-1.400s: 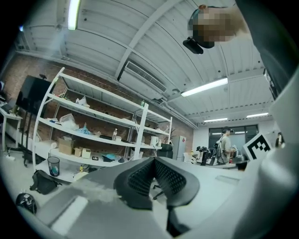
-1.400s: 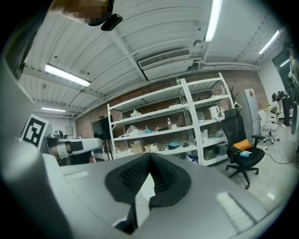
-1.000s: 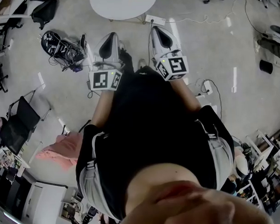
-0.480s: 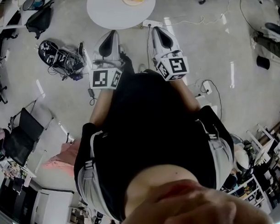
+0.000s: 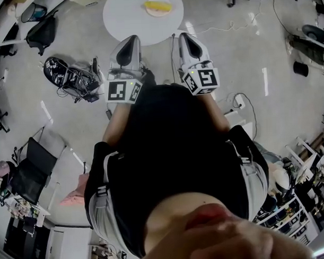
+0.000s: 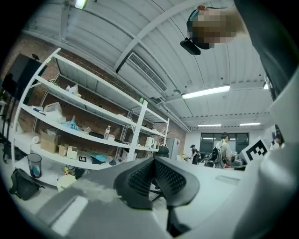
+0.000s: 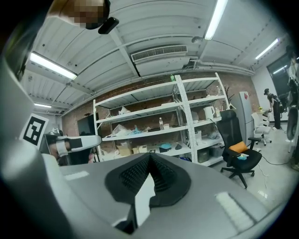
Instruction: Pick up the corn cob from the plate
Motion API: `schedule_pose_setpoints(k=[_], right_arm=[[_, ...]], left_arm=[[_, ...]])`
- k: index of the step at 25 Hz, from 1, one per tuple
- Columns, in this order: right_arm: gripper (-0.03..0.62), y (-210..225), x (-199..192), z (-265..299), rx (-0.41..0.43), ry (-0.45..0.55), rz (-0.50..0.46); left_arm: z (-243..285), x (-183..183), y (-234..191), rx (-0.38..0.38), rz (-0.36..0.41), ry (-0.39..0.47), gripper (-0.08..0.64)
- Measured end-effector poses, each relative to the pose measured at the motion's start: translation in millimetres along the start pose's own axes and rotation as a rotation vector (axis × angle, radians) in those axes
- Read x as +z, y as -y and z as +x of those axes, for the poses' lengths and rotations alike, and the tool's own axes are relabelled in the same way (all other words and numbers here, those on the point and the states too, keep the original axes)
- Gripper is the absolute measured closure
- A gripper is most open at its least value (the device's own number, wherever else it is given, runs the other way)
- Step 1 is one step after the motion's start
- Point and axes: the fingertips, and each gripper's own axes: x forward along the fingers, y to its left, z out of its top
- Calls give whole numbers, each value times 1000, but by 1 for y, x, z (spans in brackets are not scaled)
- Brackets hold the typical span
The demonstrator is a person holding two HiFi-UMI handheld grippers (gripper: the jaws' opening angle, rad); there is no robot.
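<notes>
- The corn cob point(image 5: 157, 4), yellow and elongated, lies on a pale round plate point(image 5: 159, 14) towards the far side of a round white worktop point(image 5: 126, 18).
- Left claw point(image 5: 131, 39) and right claw point(image 5: 182, 35) are held side by side. In the head view their tips sit at the worktop's near rim, well short of the plate.
- Both claws are closed and grip nothing. In each gripper view the black, ribbed pads point(image 6: 140, 177) point(image 7: 133, 175) meet in a point, set in smooth grey shells.
- On the grey floor to the left lies a tangle of cables and dark gear point(image 5: 70, 74), with a black chair point(image 5: 33, 168) nearer the person. A power strip point(image 5: 238, 101) lies to the right.
- White metal shelving point(image 7: 159, 126) stands against a brick wall and holds boxes and bottles. An office chair with an orange cushion point(image 7: 240, 156) stands beside it.
</notes>
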Motion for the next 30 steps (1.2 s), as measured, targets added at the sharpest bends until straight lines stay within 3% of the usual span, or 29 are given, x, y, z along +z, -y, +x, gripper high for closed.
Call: schedule_pose_setpoints(k=[7,16,30], right_arm=[[586,-9,0,37,-64,-8,12],[586,-2,5,71,-107,-17,13],[586,28,9,127,-27,-24,6]], left_arm=[[18,7,-48,-40,-15,-9,555],[40,10,-71,-80,-28,-18,555],[93,9,-92,-25,-17,-14,555]])
